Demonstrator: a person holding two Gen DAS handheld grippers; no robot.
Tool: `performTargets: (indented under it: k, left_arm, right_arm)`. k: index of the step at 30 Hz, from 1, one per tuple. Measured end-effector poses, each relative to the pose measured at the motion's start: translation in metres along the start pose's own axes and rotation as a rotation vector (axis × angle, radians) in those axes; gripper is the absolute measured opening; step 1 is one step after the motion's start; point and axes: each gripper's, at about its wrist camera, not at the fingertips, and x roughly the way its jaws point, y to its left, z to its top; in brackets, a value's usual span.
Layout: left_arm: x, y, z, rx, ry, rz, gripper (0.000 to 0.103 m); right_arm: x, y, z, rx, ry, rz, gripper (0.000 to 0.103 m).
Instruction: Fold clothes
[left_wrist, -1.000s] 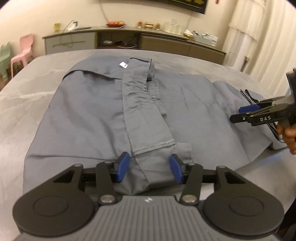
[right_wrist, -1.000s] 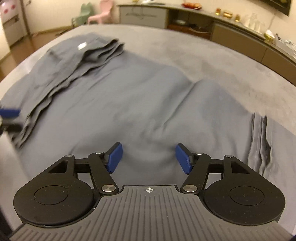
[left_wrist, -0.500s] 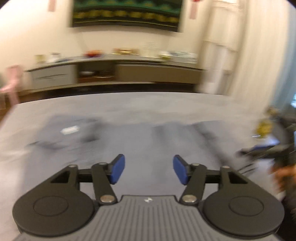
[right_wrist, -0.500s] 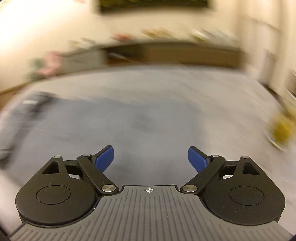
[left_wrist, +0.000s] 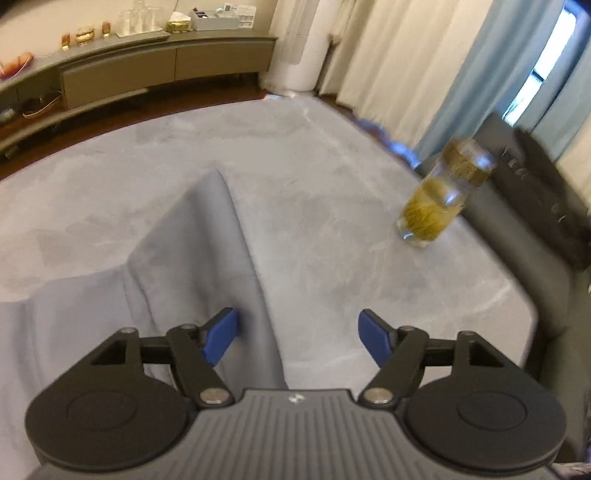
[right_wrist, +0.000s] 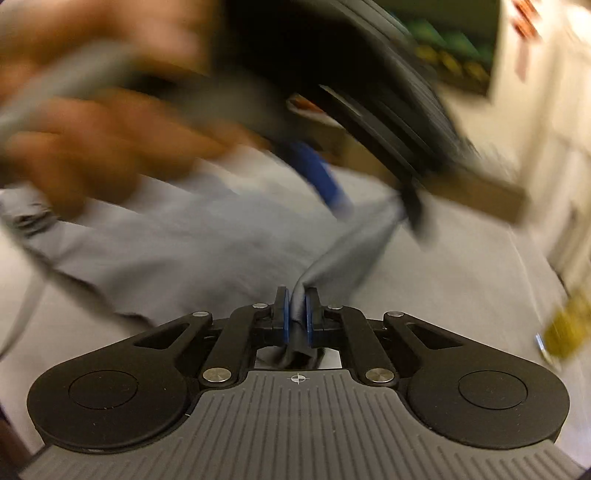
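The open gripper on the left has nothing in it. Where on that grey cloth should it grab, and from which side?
Probably the raised ridge of the grey cloth just ahead of the left gripper. It stands up off the bed like a tent, so open fingers could straddle it from above and pinch. The right gripper is already shut on a bunched edge, so a second hold farther along looks sensible.

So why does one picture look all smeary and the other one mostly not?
Right wrist view: the hand and the other gripper are streaked with motion blur, while the right gripper pinching the cloth looks sharp. Left wrist view: mostly clear, only the jar is smeared, and the cabinet bends from the fisheye lens.
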Motion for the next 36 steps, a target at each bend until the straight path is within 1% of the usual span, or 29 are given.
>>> performTargets:
  k: [1,2,3,4,5,6,7,8,9,10,12,14,15,19,22,26,28,29,30,31,33,34,35,36]
  left_arm:
    - [-0.001,0.007,-0.004,0.016,0.006,0.023,0.016]
    - [-0.005,0.016,-0.007,0.017,0.001,0.034,0.009]
    - [-0.017,0.028,-0.010,0.001,-0.027,0.038,0.009]
    - [-0.036,0.045,-0.015,-0.030,-0.065,0.042,0.009]
    - [-0.056,0.067,-0.020,-0.072,-0.101,0.048,0.009]
    - [-0.075,0.088,-0.024,-0.116,-0.132,0.055,0.009]
    - [-0.092,0.110,-0.030,-0.161,-0.153,0.068,0.009]
    - [-0.105,0.133,-0.040,-0.205,-0.163,0.086,0.009]
    - [-0.114,0.155,-0.052,-0.248,-0.162,0.102,0.009]
    - [-0.118,0.175,-0.064,-0.284,-0.151,0.123,0.009]
    - [-0.110,0.205,-0.088,-0.339,-0.106,0.170,0.009]
    - [-0.097,0.225,-0.108,-0.373,-0.070,0.190,0.010]
    - [-0.093,0.232,-0.116,-0.388,-0.066,0.187,0.010]
    - [-0.082,0.244,-0.125,-0.405,-0.065,0.186,0.012]
    - [-0.078,0.244,-0.125,-0.404,-0.072,0.185,0.013]
    - [-0.064,0.231,-0.128,-0.349,-0.082,0.213,0.015]
    - [-0.066,0.229,-0.132,-0.325,-0.097,0.220,0.016]
    - [-0.067,0.229,-0.132,-0.324,-0.097,0.220,0.016]
    - [-0.071,0.227,-0.132,-0.323,-0.104,0.230,0.016]
    - [-0.078,0.223,-0.131,-0.318,-0.121,0.249,0.016]
    - [-0.100,0.207,-0.133,-0.277,-0.183,0.300,0.016]
    - [-0.112,0.198,-0.137,-0.261,-0.217,0.308,0.016]
    - [-0.124,0.190,-0.143,-0.259,-0.249,0.294,0.017]
    - [-0.133,0.183,-0.150,-0.264,-0.266,0.265,0.017]
  right_arm:
    - [0.000,0.004,0.002,-0.005,-0.015,0.021,0.000]
    - [0.001,0.006,0.004,-0.005,-0.025,0.038,0.001]
    - [0.000,0.007,0.007,-0.001,-0.041,0.049,0.002]
    - [-0.003,0.005,0.010,0.020,-0.066,0.067,0.008]
    - [-0.008,0.001,0.013,0.054,-0.099,0.097,0.012]
    - [-0.014,-0.003,0.017,0.094,-0.139,0.129,0.019]
    - [-0.020,-0.008,0.020,0.135,-0.180,0.161,0.027]
    - [-0.023,-0.011,0.023,0.171,-0.207,0.197,0.032]
    - [-0.020,-0.012,0.027,0.201,-0.217,0.232,0.036]
    - [-0.014,-0.010,0.031,0.222,-0.208,0.258,0.037]
    - [0.007,0.001,0.038,0.236,-0.149,0.299,0.037]
    - [0.031,0.021,0.044,0.218,-0.074,0.324,0.037]
    - [0.044,0.033,0.046,0.199,-0.034,0.328,0.036]
    - [0.078,0.079,0.045,0.083,0.078,0.328,0.034]
    - [0.096,0.102,0.043,0.023,0.133,0.332,0.035]
    - [0.111,0.111,0.042,0.014,0.177,0.332,0.037]
    - [0.115,0.109,0.045,0.031,0.191,0.346,0.041]
    - [0.116,0.106,0.046,0.038,0.196,0.354,0.042]
    - [0.117,0.103,0.049,0.051,0.202,0.362,0.042]
    - [0.119,0.098,0.052,0.065,0.208,0.370,0.039]
    - [0.105,0.083,0.059,0.136,0.136,0.367,0.037]
    - [0.097,0.072,0.065,0.174,0.091,0.350,0.037]
    - [0.095,0.062,0.069,0.206,0.064,0.316,0.037]
    - [0.096,0.054,0.073,0.233,0.046,0.277,0.037]
